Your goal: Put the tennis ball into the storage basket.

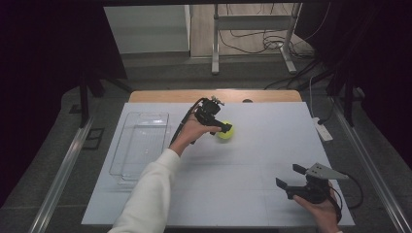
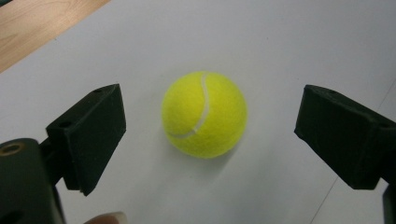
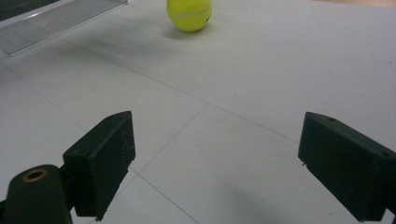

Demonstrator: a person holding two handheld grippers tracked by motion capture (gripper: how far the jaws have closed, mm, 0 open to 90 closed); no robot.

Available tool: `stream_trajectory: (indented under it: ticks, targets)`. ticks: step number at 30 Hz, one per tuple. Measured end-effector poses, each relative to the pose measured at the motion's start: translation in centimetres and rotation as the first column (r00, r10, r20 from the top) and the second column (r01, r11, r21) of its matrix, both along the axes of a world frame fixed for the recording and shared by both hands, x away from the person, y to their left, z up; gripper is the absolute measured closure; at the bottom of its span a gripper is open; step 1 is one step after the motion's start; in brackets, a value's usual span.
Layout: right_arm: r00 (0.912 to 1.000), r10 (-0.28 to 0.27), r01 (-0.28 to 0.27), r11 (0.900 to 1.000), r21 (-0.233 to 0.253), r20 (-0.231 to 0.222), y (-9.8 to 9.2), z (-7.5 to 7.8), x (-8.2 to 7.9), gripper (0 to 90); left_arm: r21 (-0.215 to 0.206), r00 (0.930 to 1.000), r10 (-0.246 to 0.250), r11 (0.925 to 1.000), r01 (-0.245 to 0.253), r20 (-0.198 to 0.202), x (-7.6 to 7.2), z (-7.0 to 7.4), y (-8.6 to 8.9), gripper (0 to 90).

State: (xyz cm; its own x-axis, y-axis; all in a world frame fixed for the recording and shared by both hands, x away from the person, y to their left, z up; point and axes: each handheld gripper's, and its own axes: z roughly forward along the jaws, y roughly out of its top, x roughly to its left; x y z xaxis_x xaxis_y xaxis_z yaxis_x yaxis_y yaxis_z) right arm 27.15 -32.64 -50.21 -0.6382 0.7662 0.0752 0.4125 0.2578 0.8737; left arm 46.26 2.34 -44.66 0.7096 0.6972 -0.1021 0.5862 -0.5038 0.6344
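1. Where the person's left arm reaches out over the table (image 1: 252,160), the left hand-held gripper (image 1: 224,130) hangs right at the tennis ball (image 1: 226,132), on the far middle part of the white sheet.
2. In the left gripper view its jaws stand wide apart, one on each side of the tennis ball (image 2: 204,114), with clear white sheet between each jaw and the ball. It holds nothing and touches nothing.
3. The ball rests on the table between those jaws, yellow-green with a white seam curving over its top.
4. A fingertip of the left hand (image 1: 192,130) shows at the bottom edge of the left gripper view.
5. The right hand-held gripper (image 1: 291,178) sits at the near right of the table, in the right hand (image 1: 323,208), well apart from the ball.
6. Its jaws too are spread wide, with bare white sheet between them; it holds nothing.
7. In the right gripper view the tennis ball (image 3: 189,14) lies far ahead, and a corner of the clear tray (image 3: 51,21) shows at the upper left.
8. The clear tray (image 1: 141,145) lies on the left part of the table, near the left forearm and apart from the ball.
9. Counted: one tennis ball, one clear tray, two hand-held grippers, one table.
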Motion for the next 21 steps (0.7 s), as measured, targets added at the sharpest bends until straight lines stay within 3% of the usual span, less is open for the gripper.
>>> stream_trajectory:
  ticks: [21]
  targets:
    - [1.0,0.006,-0.006,1.0,-0.006,-0.003,0.1,-0.2,0.1,11.0,0.02,0.9989,0.027,0.9995,-0.026,-0.039,1.3,-1.5,-0.7,7.8]
